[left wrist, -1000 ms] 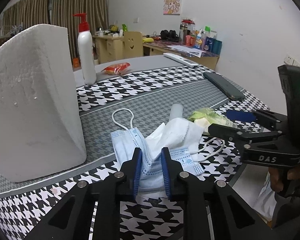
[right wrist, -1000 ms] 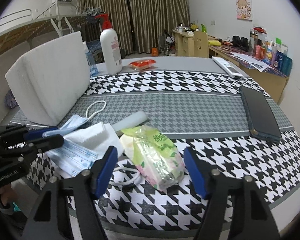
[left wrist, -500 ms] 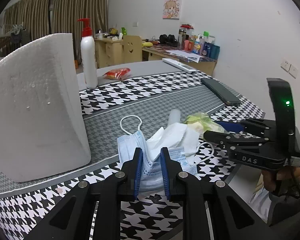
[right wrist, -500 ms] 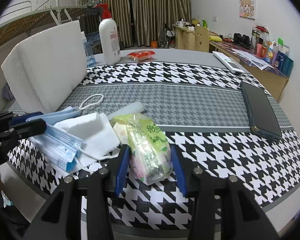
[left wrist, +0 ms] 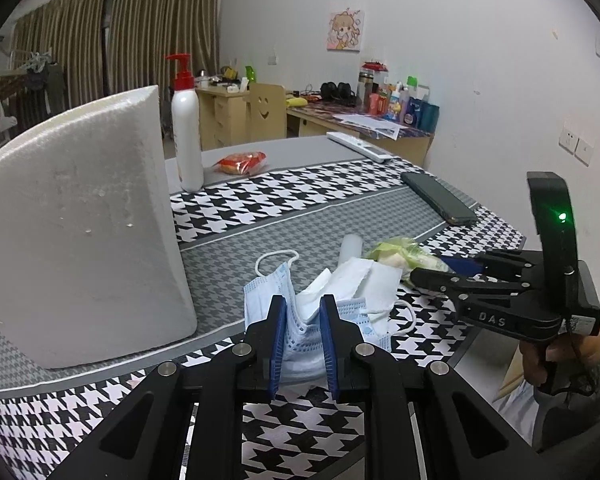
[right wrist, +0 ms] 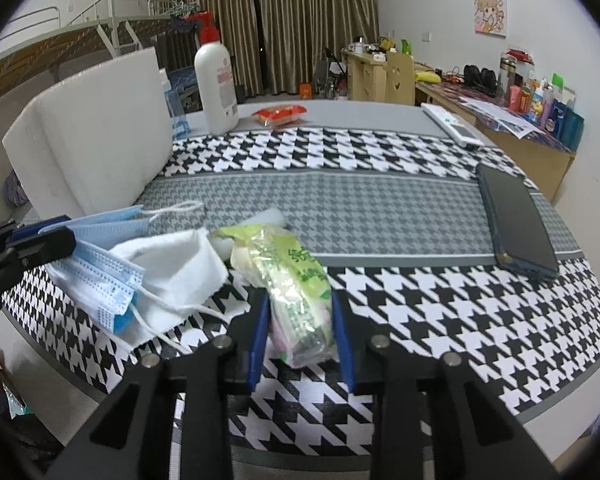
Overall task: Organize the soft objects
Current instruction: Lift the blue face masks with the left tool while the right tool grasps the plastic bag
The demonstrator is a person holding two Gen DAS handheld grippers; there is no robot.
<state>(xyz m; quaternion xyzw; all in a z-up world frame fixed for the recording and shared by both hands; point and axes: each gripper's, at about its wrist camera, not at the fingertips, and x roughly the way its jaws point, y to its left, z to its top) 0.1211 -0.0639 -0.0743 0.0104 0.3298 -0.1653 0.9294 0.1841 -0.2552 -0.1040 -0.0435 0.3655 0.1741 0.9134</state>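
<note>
My left gripper point(left wrist: 302, 308) is shut on a blue face mask point(left wrist: 300, 336) with a white tissue point(left wrist: 360, 280) bunched on top, held just above the table's near edge. It also shows in the right wrist view point(right wrist: 96, 264), with the left gripper point(right wrist: 40, 242) at the left edge. My right gripper point(right wrist: 300, 308) is shut on a green tissue packet point(right wrist: 296, 280) that lies on the houndstooth cloth. In the left wrist view the right gripper point(left wrist: 440, 270) reaches in from the right onto the packet point(left wrist: 396, 250).
A white foam block point(left wrist: 80, 224) stands at the left. A pump bottle point(right wrist: 216, 84) and a red snack bag point(right wrist: 280, 114) are at the back. A dark phone point(right wrist: 516, 222) lies at the right, a remote point(right wrist: 452, 124) beyond it. A white tube point(left wrist: 350, 246) lies behind the tissue.
My right gripper's jaws have closed from wide open onto the green packet. My left gripper has kept its hold on the mask and lifted and pulled it back slightly.
</note>
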